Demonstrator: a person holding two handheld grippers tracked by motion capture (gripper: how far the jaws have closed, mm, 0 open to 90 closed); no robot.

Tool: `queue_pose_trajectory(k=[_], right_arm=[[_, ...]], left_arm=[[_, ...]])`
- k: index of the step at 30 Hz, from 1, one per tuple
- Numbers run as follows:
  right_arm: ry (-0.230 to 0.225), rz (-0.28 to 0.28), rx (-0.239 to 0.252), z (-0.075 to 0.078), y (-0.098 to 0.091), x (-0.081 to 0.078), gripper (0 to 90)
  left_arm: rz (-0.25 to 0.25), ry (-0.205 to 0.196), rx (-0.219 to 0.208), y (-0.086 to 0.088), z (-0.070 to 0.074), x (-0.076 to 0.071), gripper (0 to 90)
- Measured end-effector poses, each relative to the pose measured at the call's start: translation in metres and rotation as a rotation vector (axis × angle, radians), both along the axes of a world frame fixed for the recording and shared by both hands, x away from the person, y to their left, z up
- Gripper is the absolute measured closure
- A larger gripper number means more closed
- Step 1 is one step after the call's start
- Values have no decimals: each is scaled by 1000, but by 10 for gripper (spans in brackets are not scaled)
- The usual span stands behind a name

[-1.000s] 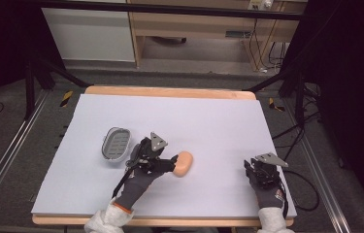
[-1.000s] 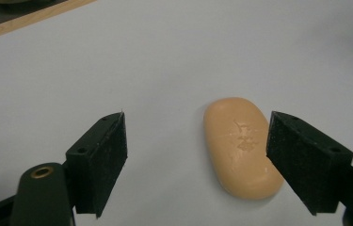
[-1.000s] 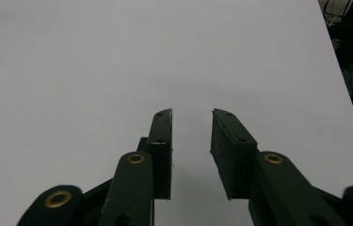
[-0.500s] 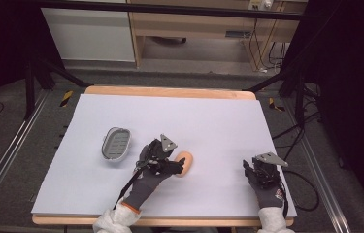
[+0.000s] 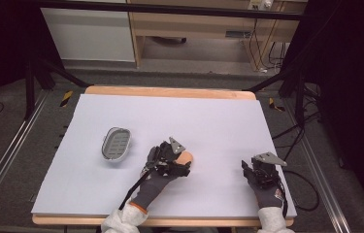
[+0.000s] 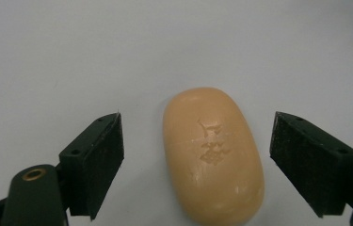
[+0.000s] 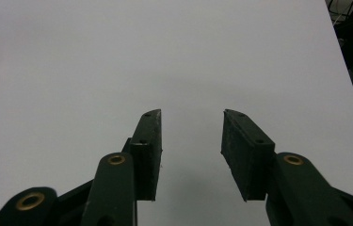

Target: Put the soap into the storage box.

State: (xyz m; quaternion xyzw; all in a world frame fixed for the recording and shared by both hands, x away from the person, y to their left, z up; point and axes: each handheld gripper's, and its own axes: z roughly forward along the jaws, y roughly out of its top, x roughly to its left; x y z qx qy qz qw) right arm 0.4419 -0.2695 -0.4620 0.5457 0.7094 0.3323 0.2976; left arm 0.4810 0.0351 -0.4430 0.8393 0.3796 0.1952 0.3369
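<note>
With the left gripper (image 6: 196,162) released wide around the soap bar (image 6: 213,153), we should center it between both pads before closing gently, while the right gripper (image 7: 190,150) rests parted and empty.

Peach-orange soap bar (image 6: 213,155) with an embossed mark on its top face; grey slotted soap dish (image 5: 116,143); pale lavender-white counter (image 5: 170,116) edged in light wood; black jaws with brass-coloured rivets; dark grey gloves with orange cuffs.

High view overlooking white table (image 5: 218,121), tool cameras close above it, both seeing soap (image 6: 214,153)
</note>
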Motion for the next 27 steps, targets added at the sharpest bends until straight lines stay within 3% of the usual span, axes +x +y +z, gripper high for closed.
queue_pose_trajectory(k=[20,27], right_arm=[[15,-2,-1,-1,0,1,580],[16,-1,0,-2,-1,2,582]], left_arm=[[1,61,16,-14,-23,10,207],[1,79,20,-17,-28,12,256]])
